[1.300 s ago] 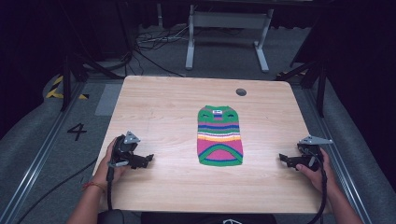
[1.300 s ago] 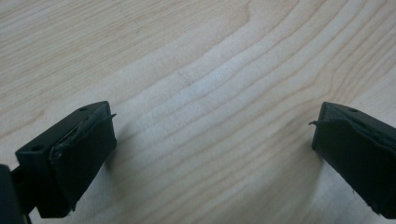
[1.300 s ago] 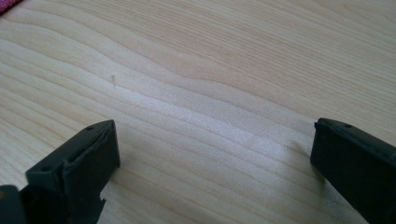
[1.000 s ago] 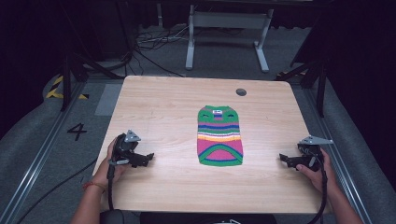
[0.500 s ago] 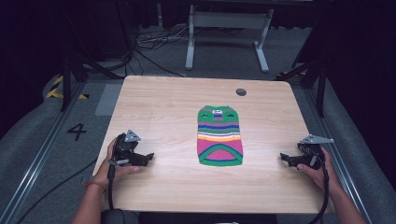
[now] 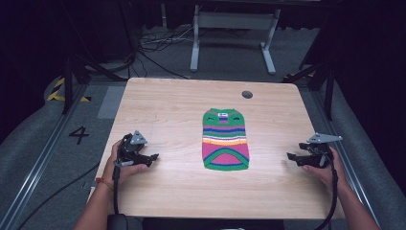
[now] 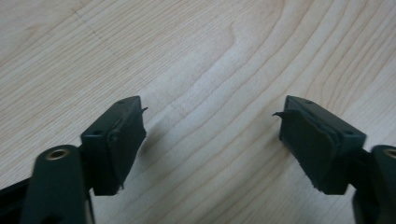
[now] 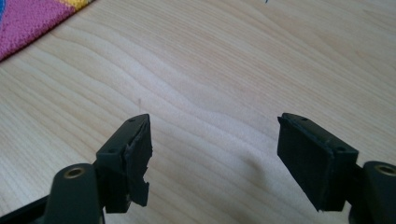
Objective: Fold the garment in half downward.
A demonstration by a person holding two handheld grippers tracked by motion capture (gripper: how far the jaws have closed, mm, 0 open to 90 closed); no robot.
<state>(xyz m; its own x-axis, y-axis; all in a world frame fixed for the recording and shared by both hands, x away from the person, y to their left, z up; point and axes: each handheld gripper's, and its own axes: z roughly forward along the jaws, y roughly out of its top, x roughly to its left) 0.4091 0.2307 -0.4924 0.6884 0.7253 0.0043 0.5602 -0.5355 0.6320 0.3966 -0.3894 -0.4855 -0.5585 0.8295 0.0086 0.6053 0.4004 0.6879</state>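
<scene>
Between the left hand-held gripper [image 6: 152, 157] and the right hand-held gripper [image 6: 290, 155], well apart from both, the striped knit sweater [image 6: 225, 140] lies flat on the tabletop [image 6: 163, 110]. Both have just been closing partway on nothing, jaws part open, likely a test squeeze before reaching.

Striped sweater [image 6: 225, 140] (green, pink, orange).

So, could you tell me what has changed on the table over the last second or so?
Both the left gripper and the right gripper have just been closing their jaws partway, with nothing between them; neither has taken hold of anything. Both hands stayed at the table's sides, and the striped knitted garment lies flat and untouched in the middle.
</scene>
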